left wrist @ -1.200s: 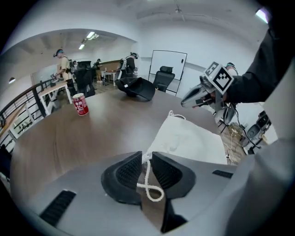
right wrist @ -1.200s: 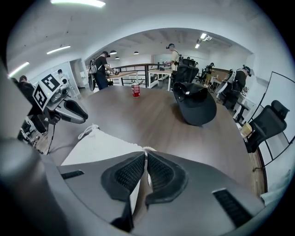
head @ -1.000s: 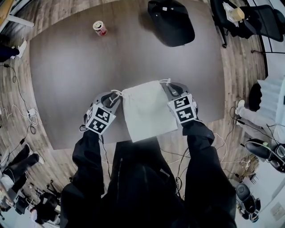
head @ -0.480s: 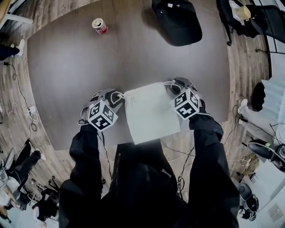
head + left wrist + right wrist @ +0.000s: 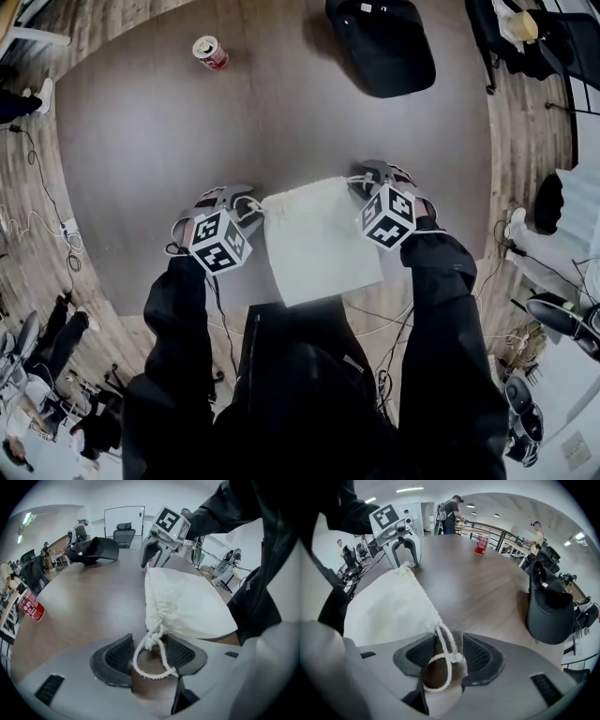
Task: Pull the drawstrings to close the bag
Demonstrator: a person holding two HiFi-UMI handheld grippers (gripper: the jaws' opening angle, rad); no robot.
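A white cloth drawstring bag [image 5: 319, 239] lies flat on the brown table [image 5: 141, 141] in front of me, its gathered mouth facing away. My left gripper [image 5: 246, 202] sits at the mouth's left corner. Its jaws have just been opening, and the left cord loop [image 5: 150, 660] lies slack between the pads [image 5: 119, 653] without being pressed. My right gripper [image 5: 361, 178] is at the right corner. Its jaws have also just been opening, and the right cord loop [image 5: 440, 667] hangs loose between them. Each gripper view shows the bag [image 5: 187, 604] [image 5: 389, 609] and the opposite gripper beyond it.
A red soda can [image 5: 209, 53] stands at the table's far left. A black cap [image 5: 382, 42] rests at the far edge, close on the right in the right gripper view [image 5: 548, 606]. The bag's bottom overhangs the near table edge. Office chairs and people stand around.
Both grippers have sunk toward the table and rolled, so their marker cubes face differently. Their jaws have let go of the cords, which now lie slack.
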